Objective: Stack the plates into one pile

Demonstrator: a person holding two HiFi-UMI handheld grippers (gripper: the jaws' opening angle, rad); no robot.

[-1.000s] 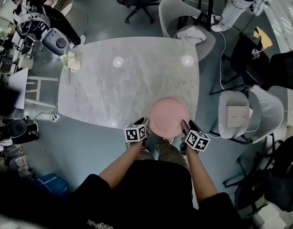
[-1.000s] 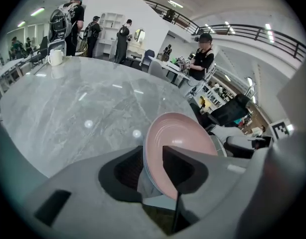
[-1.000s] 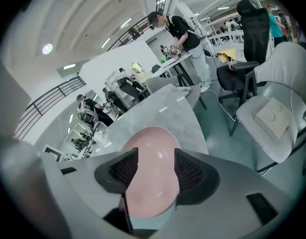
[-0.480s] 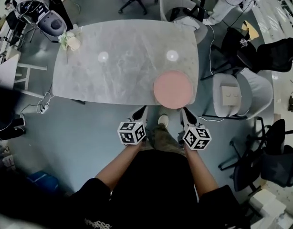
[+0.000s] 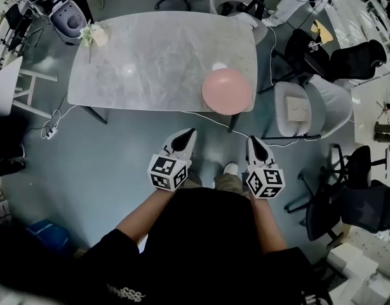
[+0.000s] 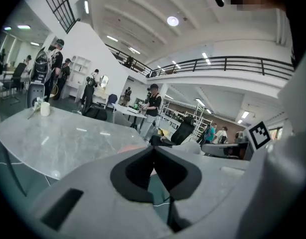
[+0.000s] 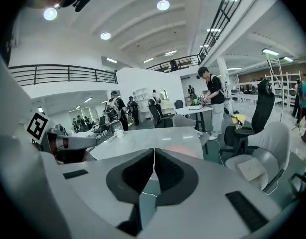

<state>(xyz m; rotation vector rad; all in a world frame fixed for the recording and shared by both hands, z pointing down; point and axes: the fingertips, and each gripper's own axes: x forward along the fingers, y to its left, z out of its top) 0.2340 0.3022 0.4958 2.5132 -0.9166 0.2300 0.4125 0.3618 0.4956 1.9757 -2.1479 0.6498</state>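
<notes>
A pink plate pile point(image 5: 227, 91) sits at the near right corner of the grey marble table point(image 5: 150, 56). My left gripper point(image 5: 188, 133) and right gripper point(image 5: 253, 140) are both raised over the floor, well back from the table's near edge. Each is shut with nothing between its jaws. In the left gripper view the left gripper point(image 6: 153, 148) hides most of the plates, with a sliver of pink plate point(image 6: 130, 148) showing beside it. In the right gripper view a pink strip of the plates point(image 7: 180, 151) shows just past my right gripper point(image 7: 154, 151).
A small white cup with flowers point(image 5: 96, 35) stands at the table's far left corner. Grey chairs point(image 5: 303, 110) and black office chairs point(image 5: 347, 59) stand to the right. Cables point(image 5: 208, 121) lie on the floor under the table edge. Several people stand in the background.
Both grippers have pulled back from the pink plates and risen, and their jaws have shut empty. The plates stay on the table corner.
</notes>
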